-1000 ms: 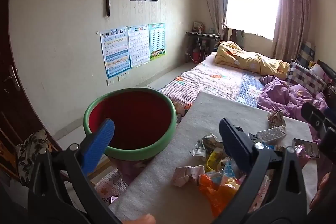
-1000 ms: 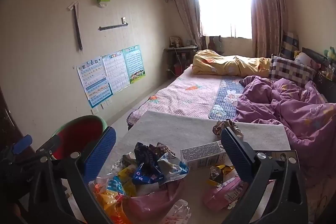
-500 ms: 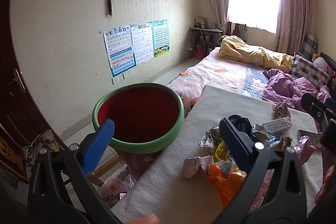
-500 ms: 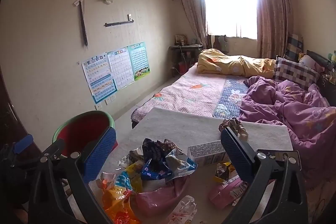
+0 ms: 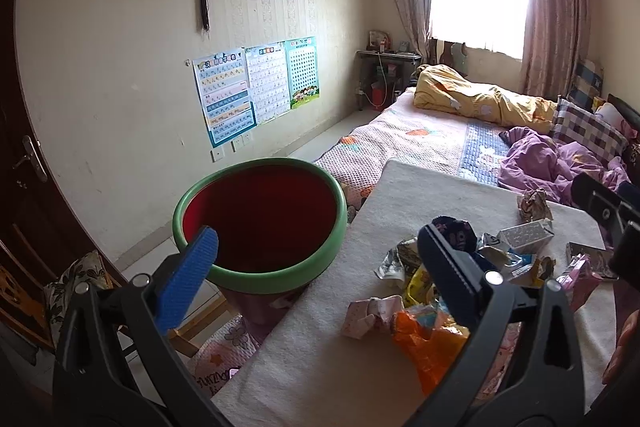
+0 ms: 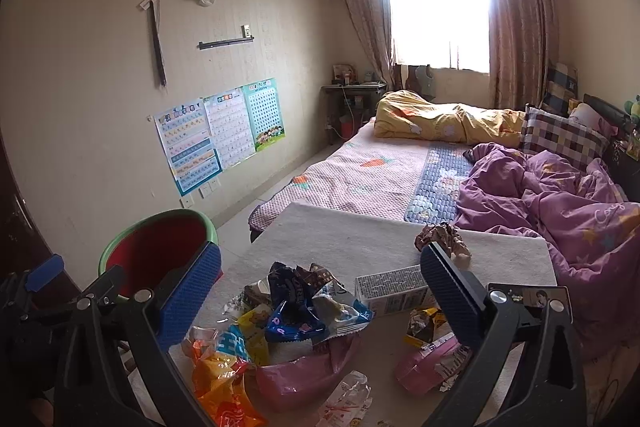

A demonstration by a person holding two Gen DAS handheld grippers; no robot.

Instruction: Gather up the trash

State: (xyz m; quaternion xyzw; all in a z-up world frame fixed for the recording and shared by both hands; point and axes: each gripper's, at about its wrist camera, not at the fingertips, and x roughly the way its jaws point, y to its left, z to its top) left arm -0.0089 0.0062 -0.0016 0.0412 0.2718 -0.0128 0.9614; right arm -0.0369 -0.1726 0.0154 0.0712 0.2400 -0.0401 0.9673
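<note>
Since a second earlier we had drawn both cameras back a little, so the green-rimmed red bin (image 5: 260,223) and wrapper pile (image 6: 296,311) sat farther up the frame. Our left gripper (image 5: 316,267), then our right gripper (image 6: 320,291), stood wide and empty above the white table (image 6: 352,239). We judged the crinkly wrappers light and slippery, best pinched at a raised fold.

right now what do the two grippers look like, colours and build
Both match: the left gripper and right gripper each have two black plastic arms joined by silver rivets, ending in flat blue pads with a fine ribbed texture. No cables or markings show.
</note>
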